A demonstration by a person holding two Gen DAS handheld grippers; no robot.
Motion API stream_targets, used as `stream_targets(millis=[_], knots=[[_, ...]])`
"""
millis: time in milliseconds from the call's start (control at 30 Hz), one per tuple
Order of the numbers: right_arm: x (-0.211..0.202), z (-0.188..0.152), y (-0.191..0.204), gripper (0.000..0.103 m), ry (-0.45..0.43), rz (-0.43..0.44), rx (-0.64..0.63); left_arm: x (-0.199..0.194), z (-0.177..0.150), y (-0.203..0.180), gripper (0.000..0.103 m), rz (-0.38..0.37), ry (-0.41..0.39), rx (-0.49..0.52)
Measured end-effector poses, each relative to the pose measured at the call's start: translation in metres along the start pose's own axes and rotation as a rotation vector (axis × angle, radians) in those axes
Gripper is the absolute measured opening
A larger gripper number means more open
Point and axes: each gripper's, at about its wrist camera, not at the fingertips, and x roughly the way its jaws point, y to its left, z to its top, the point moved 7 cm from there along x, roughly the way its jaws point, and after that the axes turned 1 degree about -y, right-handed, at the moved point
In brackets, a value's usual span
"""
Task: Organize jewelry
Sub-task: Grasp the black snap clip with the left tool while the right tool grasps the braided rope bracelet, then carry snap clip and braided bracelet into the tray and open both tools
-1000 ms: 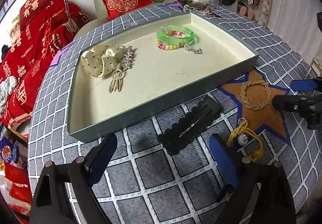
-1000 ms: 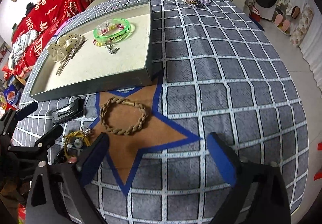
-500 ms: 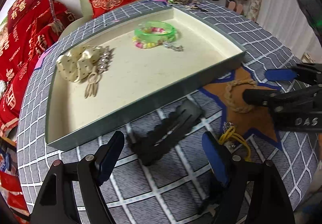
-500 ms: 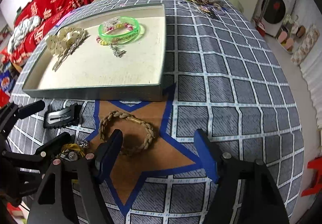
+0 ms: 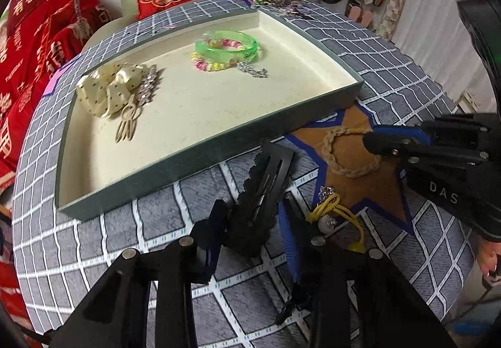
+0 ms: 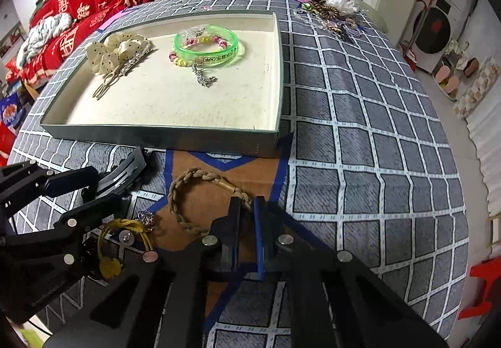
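My left gripper (image 5: 252, 222) had just been closing, and its pads pressed on the near end of the black hair clip (image 5: 266, 179), which lay on the checked cloth (image 6: 360, 135) just in front of the tray (image 5: 200, 157). My right gripper (image 6: 247, 213) had just been closing too, clamped together on the near edge of the braided bracelet (image 6: 188, 191) on the brown star patch (image 5: 369, 188). Inside the tray lay a green bangle (image 6: 205, 49), a beaded bracelet (image 5: 208, 63) and a cream bow (image 5: 109, 88). A yellow cord charm (image 5: 332, 216) sat beside the clip.
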Motion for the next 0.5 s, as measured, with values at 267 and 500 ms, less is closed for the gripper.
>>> stream_targets(millis=[267, 500], knots=[[-0.019, -0.009, -0.004, 0.009, -0.025, 0.034, 0.043, -0.025, -0.011, 0.015, 0.042, 0.012, -0.05, -0.084], [-0.038, -0.013, -0.004, 0.009, -0.052, 0.047, 0.061, -0.05, -0.016, 0.027, 0.042, 0.023, -0.097, -0.14]])
